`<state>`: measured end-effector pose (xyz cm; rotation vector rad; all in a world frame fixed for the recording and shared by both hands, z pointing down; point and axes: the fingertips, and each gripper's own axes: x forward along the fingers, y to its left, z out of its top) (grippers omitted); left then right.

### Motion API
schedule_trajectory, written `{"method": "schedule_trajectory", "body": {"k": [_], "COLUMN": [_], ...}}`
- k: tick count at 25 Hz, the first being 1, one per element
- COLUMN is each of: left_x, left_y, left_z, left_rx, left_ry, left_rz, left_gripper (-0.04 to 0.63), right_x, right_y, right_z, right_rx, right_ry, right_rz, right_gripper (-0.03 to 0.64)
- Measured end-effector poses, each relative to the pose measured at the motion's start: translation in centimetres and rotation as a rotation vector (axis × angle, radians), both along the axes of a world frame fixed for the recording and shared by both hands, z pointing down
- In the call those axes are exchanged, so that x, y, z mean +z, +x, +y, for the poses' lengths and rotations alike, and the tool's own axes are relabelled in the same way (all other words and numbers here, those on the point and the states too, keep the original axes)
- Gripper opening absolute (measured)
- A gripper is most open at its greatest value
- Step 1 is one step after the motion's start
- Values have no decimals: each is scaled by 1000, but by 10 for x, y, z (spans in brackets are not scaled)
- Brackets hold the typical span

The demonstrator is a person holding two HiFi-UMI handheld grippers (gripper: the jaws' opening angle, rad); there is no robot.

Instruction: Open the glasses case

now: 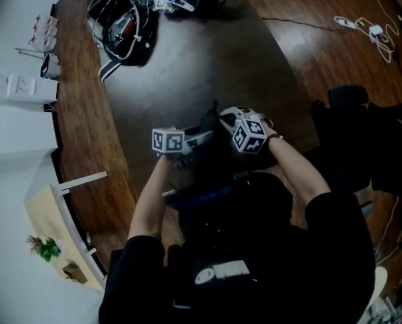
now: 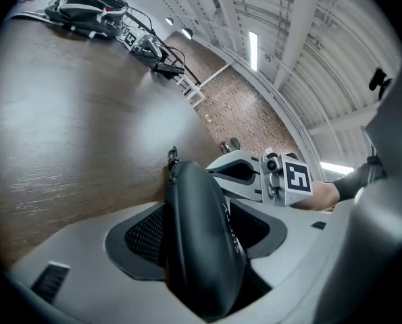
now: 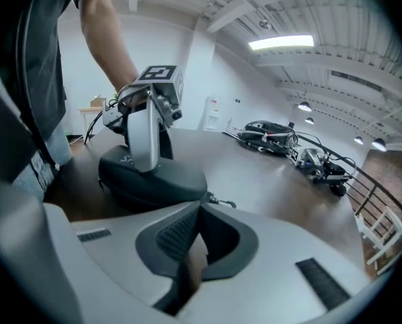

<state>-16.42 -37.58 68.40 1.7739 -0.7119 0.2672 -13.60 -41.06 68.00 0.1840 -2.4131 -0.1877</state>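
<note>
Wooden table (image 1: 187,79) — cables (image 1: 123,19) well beyond glasses case (image 2: 201,241).

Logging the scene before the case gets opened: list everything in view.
glasses case: one, black, closed, on the table between the left gripper's jaws
table: one, dark wood, under the case
tangle of cables and gear: one pile, black and white, table's far end
cable with plugs: one, white, on the wooden floor
potted plant: one, green, on a pale surface beside the table
left gripper: one, grey, shut on the glasses case
right gripper: one, grey, shut, tips by the zip pull
forearms: two, bare, behind the grippers
</note>
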Motion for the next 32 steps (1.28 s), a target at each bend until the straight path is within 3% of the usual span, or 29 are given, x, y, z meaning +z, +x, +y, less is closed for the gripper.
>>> {"method": "schedule_trajectory", "body": {"k": [3, 5, 8, 11, 13, 14, 15, 18, 21, 24, 25, 26, 32], "left_x": [-3, -18, -50, -66, -76, -82, -86, -98, -101, -103, -103, -101, -90], "left_y": [4, -3, -30, -65, -77, -79, -81, -84, -77, -67, -64, -61, -48], "left_z": [0, -16, -57, -84, -98, -104, -108, -116, -119, -121, -120, -119, -110], "left_rx": [10, -59, -304, -517, -548, -552, -561, -612, -588, -535, -515, -488, -343], "left_ry": [-4, 36, 103, 128, 187, 213, 231, 257, 289, 330, 337, 343, 328], "left_rz": [39, 75, 141, 119, 83, 68, 57, 54, 48, 15, -6, -32, -166], "left_gripper": [291, 291, 291, 290, 290, 290, 290, 290, 290, 290, 290, 290, 287], "right_x": [-4, -12, -27, -38, -45, -49, -52, -51, -47, -47, -46, -44, -27], "right_y": [3, 6, 6, -7, -20, -25, -29, -36, -41, -42, -41, -40, -39], "right_z": [-5, -10, -10, -6, -4, -2, 0, -4, -13, -15, -14, -13, 1], "right_rx": [18, 37, 46, 28, 10, -2, -12, 2, 30, 7, -2, -8, -95], "right_ry": [-7, -19, -38, -37, -33, -33, -34, -9, 51, 117, 143, 159, 164], "right_rz": [-22, -59, -119, -162, -191, -200, -203, -188, -148, -110, -94, -80, 11], "right_gripper": [9, 9, 9, 26, 64, 143, 181, 189, 174, 114, 19, 3, 5]}}
